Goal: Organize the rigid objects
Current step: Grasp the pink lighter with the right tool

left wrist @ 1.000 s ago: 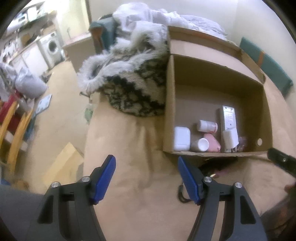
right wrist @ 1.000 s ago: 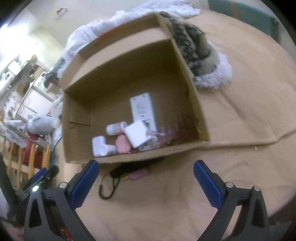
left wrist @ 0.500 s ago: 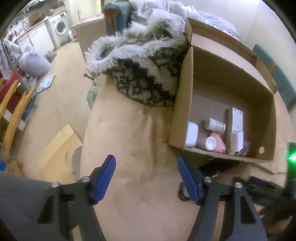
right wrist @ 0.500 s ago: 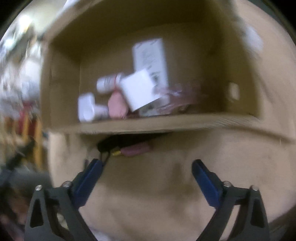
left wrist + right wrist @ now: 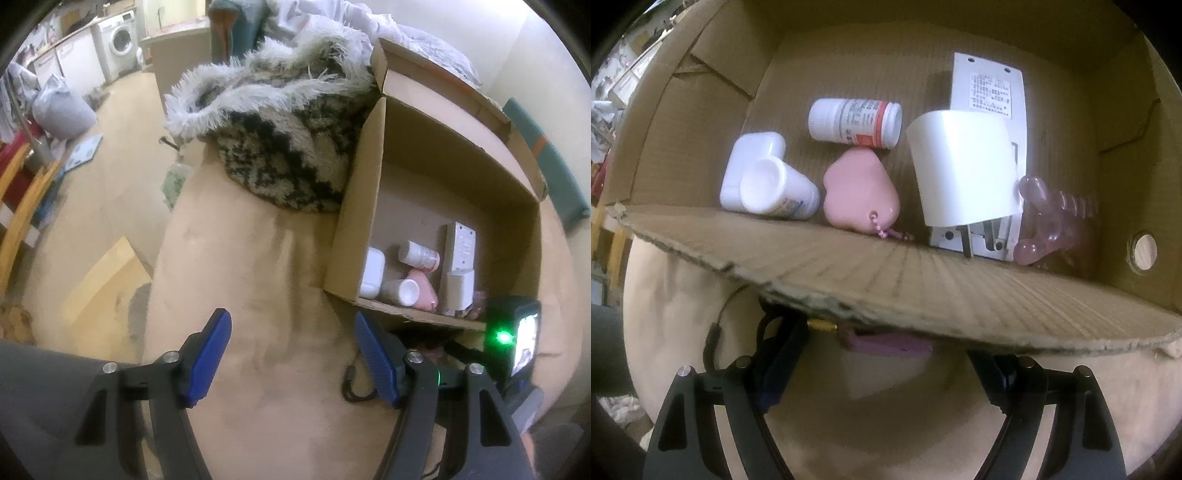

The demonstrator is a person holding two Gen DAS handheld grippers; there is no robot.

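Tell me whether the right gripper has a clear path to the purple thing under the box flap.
Probably yes. The right gripper is open and low, its fingers either side of the purple thing; the flap overhangs it, but nothing blocks from the front.

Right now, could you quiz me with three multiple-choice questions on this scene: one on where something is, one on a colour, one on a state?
1. Where does the purple object lie?
A. under the box's front flap
B. inside the box
C. on the furry blanket

2. What colour is the keychain charm in the cardboard box?
A. green
B. pink
C. black

3. How is the left gripper?
A. shut on a bottle
B. shut on nothing
C. open

Answers: 1 A, it shows below the flap edge, on the table. 2 B, it is plainly pink beside the white bottle. 3 C, its blue pads stand apart with nothing between.
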